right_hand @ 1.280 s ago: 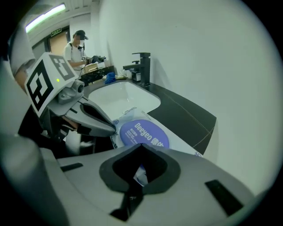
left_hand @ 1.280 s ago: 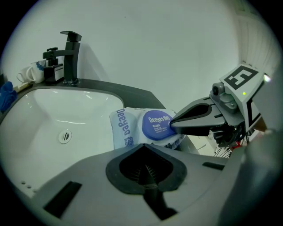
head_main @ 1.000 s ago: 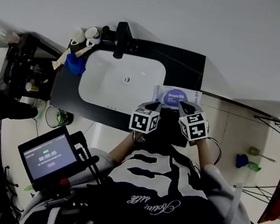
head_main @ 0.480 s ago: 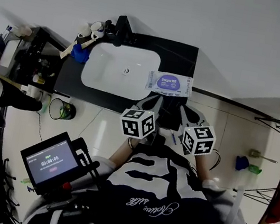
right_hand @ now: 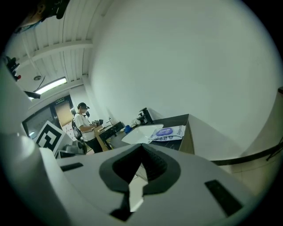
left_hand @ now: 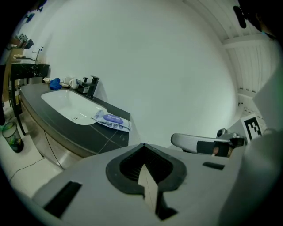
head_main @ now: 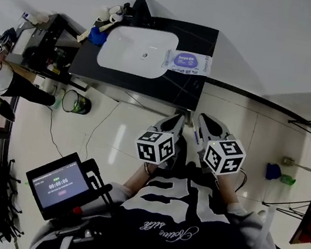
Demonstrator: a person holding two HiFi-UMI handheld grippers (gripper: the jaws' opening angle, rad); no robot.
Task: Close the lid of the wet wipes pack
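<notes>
While left gripper [head_main: 178,119] and right gripper [head_main: 202,119] hover pressed shut, empty, we spot the wet wipes pack [head_main: 187,61] lengthwise on the rim of the sink [head_main: 133,57], well apart, left nearer.

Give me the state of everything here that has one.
wet wipes pack: flat on the counter, lid looks shut
left gripper: shut, empty
right gripper: shut, empty
tablet screen: lit
</notes>
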